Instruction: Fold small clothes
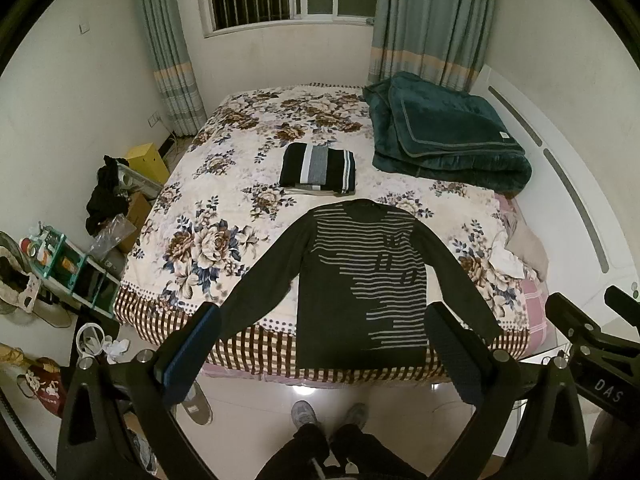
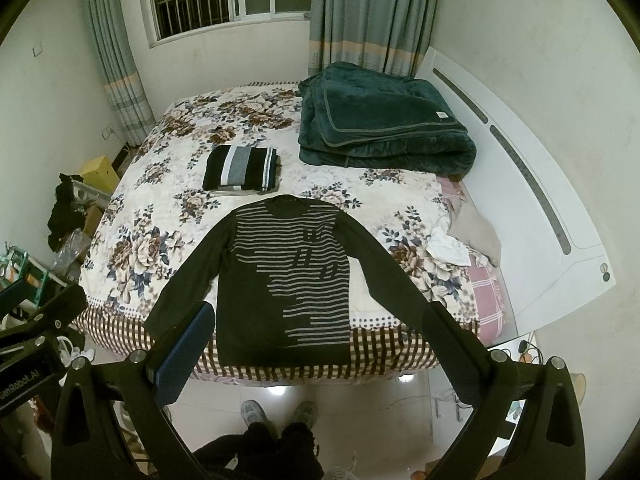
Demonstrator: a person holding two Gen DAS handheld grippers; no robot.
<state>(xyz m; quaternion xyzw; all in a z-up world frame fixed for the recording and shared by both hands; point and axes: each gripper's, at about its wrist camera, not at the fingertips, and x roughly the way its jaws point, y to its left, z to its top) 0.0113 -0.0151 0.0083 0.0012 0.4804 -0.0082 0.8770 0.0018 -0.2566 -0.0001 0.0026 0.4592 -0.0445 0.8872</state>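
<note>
Beyond my spread, empty fingers, both the left gripper (image 1: 324, 344) and right gripper (image 2: 320, 340) hover level above the flat sweater (image 1: 360, 276).

A dark sweater (image 1: 360, 280) is crossed by thin grey stripes, which are broken off toward 7 o'clock into plain dark cloth. At 12 o'clock from it, a folded garment (image 1: 318, 168) is banded in black, white and grey. The bed cover (image 1: 224, 216) is printed with brown, cream and blue flowers on a pale ground, and its near edge is checked in brown and cream. A deep teal blanket (image 1: 444, 136) is seen at 1 o'clock. The curtains (image 1: 172, 48) are grey-green with a peach band. A yellow box (image 1: 148, 160) is seen at 10 o'clock.
</note>
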